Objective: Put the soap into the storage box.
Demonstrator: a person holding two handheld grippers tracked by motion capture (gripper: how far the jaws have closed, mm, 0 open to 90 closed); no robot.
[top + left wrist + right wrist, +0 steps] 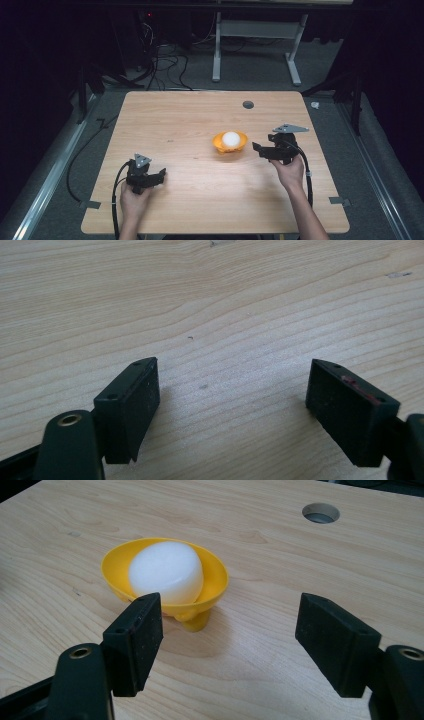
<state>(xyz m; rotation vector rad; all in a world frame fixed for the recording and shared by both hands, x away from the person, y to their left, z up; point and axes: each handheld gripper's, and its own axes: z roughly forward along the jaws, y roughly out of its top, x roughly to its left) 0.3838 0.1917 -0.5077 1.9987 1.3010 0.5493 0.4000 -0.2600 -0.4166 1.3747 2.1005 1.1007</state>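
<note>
One white foam puck is seated in a yellow plastic funnel-shaped cup right of the tabletop's centre. Right gripper: jaws parted, empty, just beside it. Left gripper: spread wide, empty. Puck is judged light, soft; its sides should be gripped gently.

Right gripper just beside yellow funnel with white ball, apart.

Black grippers with grey three-cornered plates, black cables.
</note>
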